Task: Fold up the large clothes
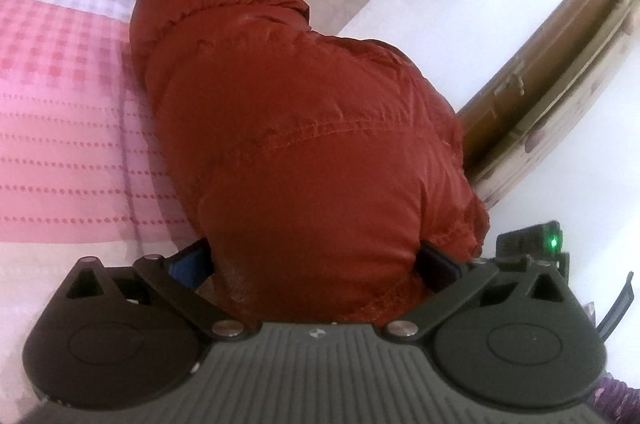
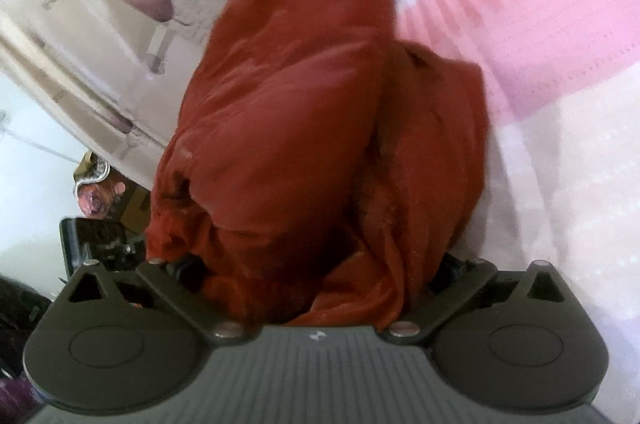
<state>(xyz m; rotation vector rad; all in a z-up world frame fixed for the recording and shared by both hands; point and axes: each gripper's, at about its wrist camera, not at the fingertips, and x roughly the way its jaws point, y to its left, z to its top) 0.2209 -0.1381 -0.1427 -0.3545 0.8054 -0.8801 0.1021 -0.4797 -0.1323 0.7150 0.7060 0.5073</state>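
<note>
Nearest in each view, the red jacket [image 1: 304, 144] bulges between wide-spread jaws: the left tongs [image 1: 316, 264] and the right tongs [image 2: 316, 264] both stand far apart with its padded bulk filling the gap, so a grip is likely but cannot be told for sure. The jacket lies on the pink-checked bed [image 1: 60, 128]. Only the left view shows a wooden door [image 1: 560, 64] beyond; the right view, blurred, shows a floral headboard [image 2: 100, 4]. Both tongs tilt downward.
</note>
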